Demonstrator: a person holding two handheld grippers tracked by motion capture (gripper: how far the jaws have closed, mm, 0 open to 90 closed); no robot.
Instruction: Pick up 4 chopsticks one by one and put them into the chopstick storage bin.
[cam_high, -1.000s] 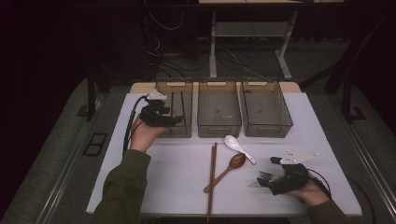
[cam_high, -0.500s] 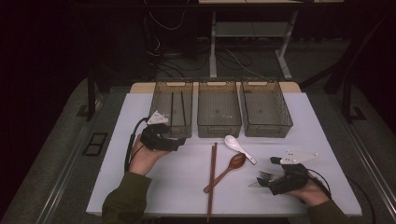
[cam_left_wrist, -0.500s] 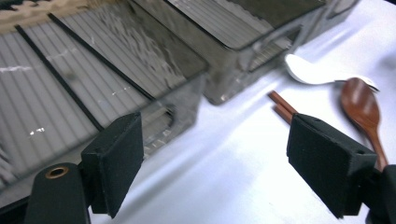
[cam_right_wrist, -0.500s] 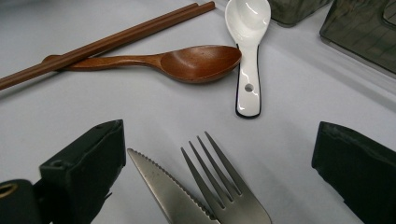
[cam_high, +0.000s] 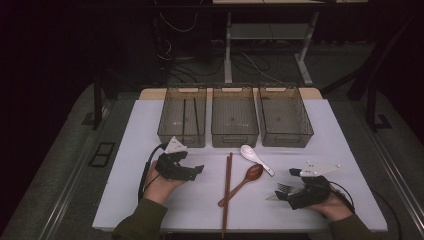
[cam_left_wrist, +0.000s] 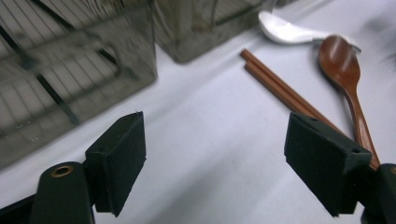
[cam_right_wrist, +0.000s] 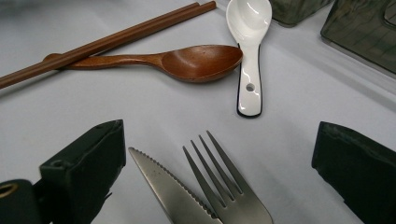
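Note:
My left gripper (cam_high: 199, 170) hovers low over the white table (cam_high: 140, 130), in front of the left bin (cam_high: 180, 137). It is open, its jaws have just been closing a little, and nothing is between them (cam_left_wrist: 215, 163). It points at a pair of brown chopsticks (cam_high: 227, 187) (cam_left_wrist: 275, 86), a wooden spoon (cam_high: 248, 176) (cam_left_wrist: 343, 65) and a white ceramic spoon (cam_high: 256, 159) (cam_left_wrist: 289, 30). My right gripper (cam_high: 281, 192) (cam_right_wrist: 219, 172) rests open at the front right. A steel knife (cam_right_wrist: 168, 191) and fork (cam_right_wrist: 229, 191) lie between its jaws, untouched.
Three clear bins stand in a row at the back: the left one holds dark chopsticks (cam_high: 189, 116), beside it the middle bin (cam_high: 235, 138) and the right bin (cam_high: 288, 138). Beyond the table are dark floor and table legs (cam_high: 228, 45).
My left hand has come back from the left bin toward the table's front and sunk lower, now aiming at the brown chopsticks. The right hand has stayed still.

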